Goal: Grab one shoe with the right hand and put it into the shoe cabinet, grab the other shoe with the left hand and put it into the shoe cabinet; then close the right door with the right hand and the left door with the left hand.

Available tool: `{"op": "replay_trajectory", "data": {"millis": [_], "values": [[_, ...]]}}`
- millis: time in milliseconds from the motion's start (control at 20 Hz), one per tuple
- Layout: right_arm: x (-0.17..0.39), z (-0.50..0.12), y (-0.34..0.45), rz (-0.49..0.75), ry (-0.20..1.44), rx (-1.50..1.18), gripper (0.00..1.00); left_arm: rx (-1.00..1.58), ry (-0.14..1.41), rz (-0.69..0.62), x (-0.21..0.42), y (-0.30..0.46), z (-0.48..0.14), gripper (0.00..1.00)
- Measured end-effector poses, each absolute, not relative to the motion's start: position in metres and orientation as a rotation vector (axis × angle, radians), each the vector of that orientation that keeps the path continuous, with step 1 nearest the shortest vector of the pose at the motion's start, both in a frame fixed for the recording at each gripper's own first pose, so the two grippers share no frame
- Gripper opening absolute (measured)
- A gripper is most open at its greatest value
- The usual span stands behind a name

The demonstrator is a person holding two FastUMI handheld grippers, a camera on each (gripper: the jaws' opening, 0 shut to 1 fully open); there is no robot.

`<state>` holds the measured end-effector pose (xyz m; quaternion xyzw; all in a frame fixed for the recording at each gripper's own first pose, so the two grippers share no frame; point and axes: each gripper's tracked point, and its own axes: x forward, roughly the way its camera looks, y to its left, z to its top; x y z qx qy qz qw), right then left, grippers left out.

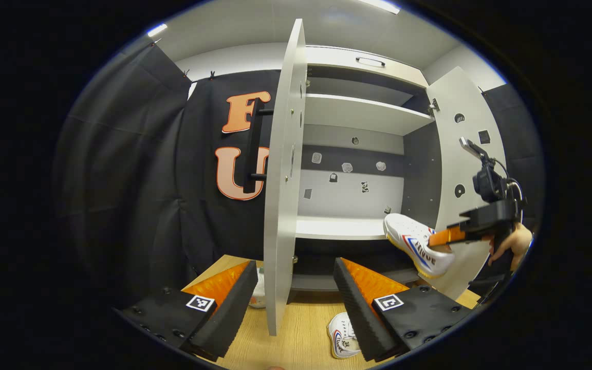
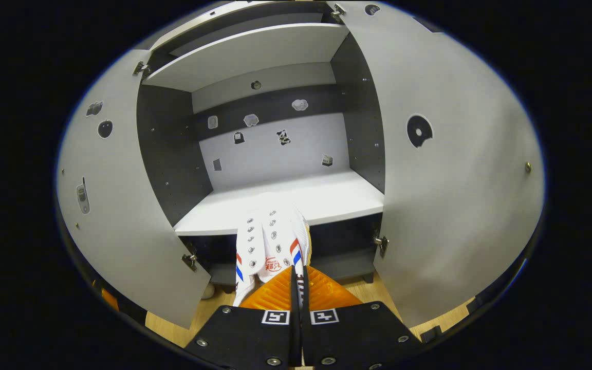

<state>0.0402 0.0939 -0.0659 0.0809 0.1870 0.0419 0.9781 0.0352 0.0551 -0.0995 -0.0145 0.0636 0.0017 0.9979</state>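
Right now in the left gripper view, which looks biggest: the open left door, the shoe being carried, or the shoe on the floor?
1. Left door, though it is nearest.
2. Carried shoe, held by the right gripper.
3. Floor shoe, partly hidden, so unsure.

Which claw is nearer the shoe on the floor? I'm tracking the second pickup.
Left. The left claw hangs open just above the shoe on the floor. The right claw is up at the cabinet shelf, shut on the other shoe.
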Motion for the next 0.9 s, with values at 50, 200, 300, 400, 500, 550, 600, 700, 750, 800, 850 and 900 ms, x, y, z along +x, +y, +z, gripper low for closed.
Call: {"op": "replay_trajectory", "data": {"millis": [50,200,300,400,500,550,600,700,750,800,850,900], "values": [[0.035,-0.054,0.091,0.086,0.363,0.161,0.00,-0.025,0.131,0.008,0.036,0.058,-0.101,0.97],[0.022,-0.020,0.083,0.090,0.331,0.157,0.00,-0.027,0.137,0.018,0.036,0.064,-0.104,0.97],[0.014,0.005,0.075,0.086,0.304,0.132,0.00,-0.027,0.136,0.027,0.034,0.067,-0.105,0.97],[0.004,0.034,0.068,0.073,0.286,0.116,0.00,-0.025,0.136,0.034,0.034,0.070,-0.105,0.97],[-0.004,0.056,0.062,0.061,0.273,0.113,0.00,-0.028,0.138,0.041,0.033,0.072,-0.106,0.97],[-0.008,0.063,0.059,0.055,0.272,0.108,0.00,-0.032,0.140,0.045,0.033,0.073,-0.107,0.97],[-0.009,0.070,0.057,0.046,0.277,0.106,0.00,-0.035,0.144,0.047,0.032,0.073,-0.108,0.97],[-0.013,0.079,0.052,0.030,0.293,0.111,0.00,-0.041,0.149,0.054,0.031,0.075,-0.111,0.97],[-0.016,0.081,0.048,0.023,0.305,0.124,0.00,-0.041,0.149,0.059,0.030,0.076,-0.111,0.97],[-0.006,0.075,0.049,0.017,0.326,0.139,0.00,-0.039,0.150,0.065,0.031,0.078,-0.112,0.97],[0.001,0.070,0.048,0.012,0.342,0.146,0.00,-0.035,0.150,0.071,0.030,0.079,-0.112,0.97],[0.013,0.062,0.047,0.003,0.361,0.146,0.00,-0.032,0.151,0.076,0.030,0.080,-0.112,0.97]]}}
